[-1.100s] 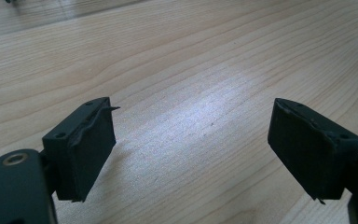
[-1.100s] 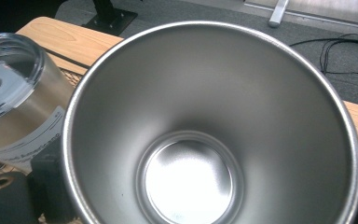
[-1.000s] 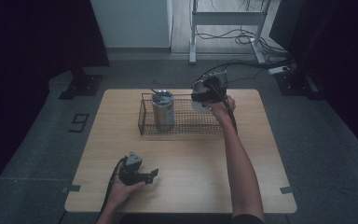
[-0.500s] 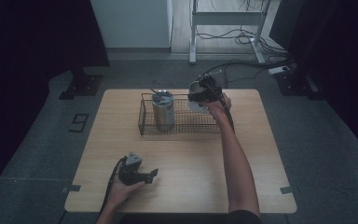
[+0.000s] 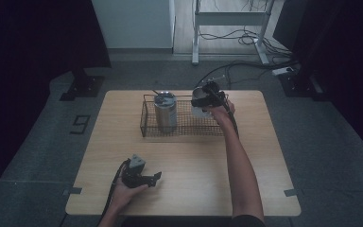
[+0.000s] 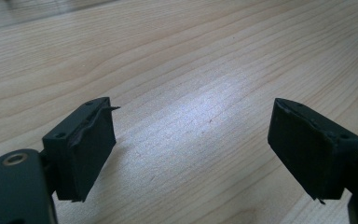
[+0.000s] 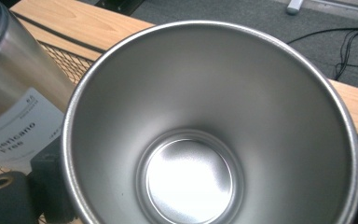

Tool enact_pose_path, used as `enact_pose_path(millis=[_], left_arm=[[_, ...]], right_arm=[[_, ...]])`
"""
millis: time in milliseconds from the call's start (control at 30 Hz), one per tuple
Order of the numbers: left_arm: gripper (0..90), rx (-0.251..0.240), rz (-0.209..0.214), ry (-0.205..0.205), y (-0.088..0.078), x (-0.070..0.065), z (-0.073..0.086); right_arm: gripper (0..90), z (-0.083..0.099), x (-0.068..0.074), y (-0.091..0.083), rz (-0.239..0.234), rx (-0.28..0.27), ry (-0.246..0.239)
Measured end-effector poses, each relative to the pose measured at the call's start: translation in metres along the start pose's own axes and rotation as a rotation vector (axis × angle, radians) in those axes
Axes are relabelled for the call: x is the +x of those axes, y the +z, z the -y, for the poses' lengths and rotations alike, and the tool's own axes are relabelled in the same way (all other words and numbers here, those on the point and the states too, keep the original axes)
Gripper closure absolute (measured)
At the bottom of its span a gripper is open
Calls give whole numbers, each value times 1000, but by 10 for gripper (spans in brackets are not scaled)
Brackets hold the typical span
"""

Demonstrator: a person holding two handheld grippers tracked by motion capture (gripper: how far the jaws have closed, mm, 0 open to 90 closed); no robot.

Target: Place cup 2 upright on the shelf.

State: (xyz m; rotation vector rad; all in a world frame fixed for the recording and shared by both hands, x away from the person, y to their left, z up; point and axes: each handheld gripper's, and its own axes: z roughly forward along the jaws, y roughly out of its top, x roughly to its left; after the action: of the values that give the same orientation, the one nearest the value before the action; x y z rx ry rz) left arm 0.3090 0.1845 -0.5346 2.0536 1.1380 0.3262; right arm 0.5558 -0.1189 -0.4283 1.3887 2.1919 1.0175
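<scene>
steel cup (image 7: 214,126) hiding right hand-held gripper (image 5: 207,98)

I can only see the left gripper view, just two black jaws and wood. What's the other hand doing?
Observer: The right gripper holds a steel cup at the right end of a wire basket.
Operator: Is there anything in the cup?
Observer: No, it's empty; the right gripper view looks straight down to its shiny bottom.
Operator: Is anything in the basket?
Observer: Yes, a steel tumbler with a lid stands upright in its left half.
Operator: Where's my gripper?
Observer: The left gripper rests on the table, near the front edge, jaws open with nothing between them, well apart from the basket.
</scene>
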Motion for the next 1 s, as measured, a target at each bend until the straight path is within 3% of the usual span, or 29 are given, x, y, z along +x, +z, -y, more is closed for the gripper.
enact_pose_path(millis=[1000], left_arm=[[149,17,0,-2,4,1,2]], right_arm=[[70,29,-10,24,22,88,-13]])
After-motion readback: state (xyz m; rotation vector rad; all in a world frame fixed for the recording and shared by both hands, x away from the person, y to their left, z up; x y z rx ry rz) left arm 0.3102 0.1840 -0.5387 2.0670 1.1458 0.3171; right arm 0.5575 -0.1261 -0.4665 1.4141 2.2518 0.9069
